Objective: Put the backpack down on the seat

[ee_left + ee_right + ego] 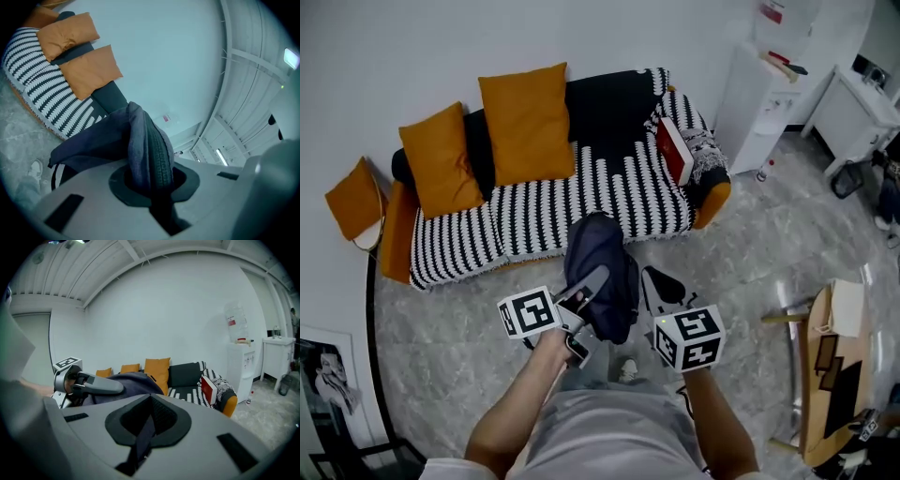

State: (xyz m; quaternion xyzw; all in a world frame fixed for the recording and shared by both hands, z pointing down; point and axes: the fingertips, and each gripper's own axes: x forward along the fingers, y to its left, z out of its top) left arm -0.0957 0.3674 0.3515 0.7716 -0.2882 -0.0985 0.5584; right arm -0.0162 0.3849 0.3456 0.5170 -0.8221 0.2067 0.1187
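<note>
A dark navy backpack (605, 272) hangs in the air in front of the sofa (534, 211), which wears a black-and-white striped cover. Both grippers hold it up. My left gripper (594, 281) is shut on a fold of the bag's top edge. In the left gripper view the zipper fabric (150, 145) is pinched between the jaws (152, 187). My right gripper (654, 279) is on the bag's right side, and a dark strap (143, 434) runs through its shut jaws (147, 425). The bag's body (129, 380) shows behind, with the left gripper (93, 386) on it.
Two orange cushions (528, 122) (442, 159) lean on the sofa back, and a red book (673, 150) stands at its right end. A third orange cushion (354, 199) sits left of the sofa. A water dispenser (764, 94), a white desk (858, 112) and a wooden table (825, 375) are on the right.
</note>
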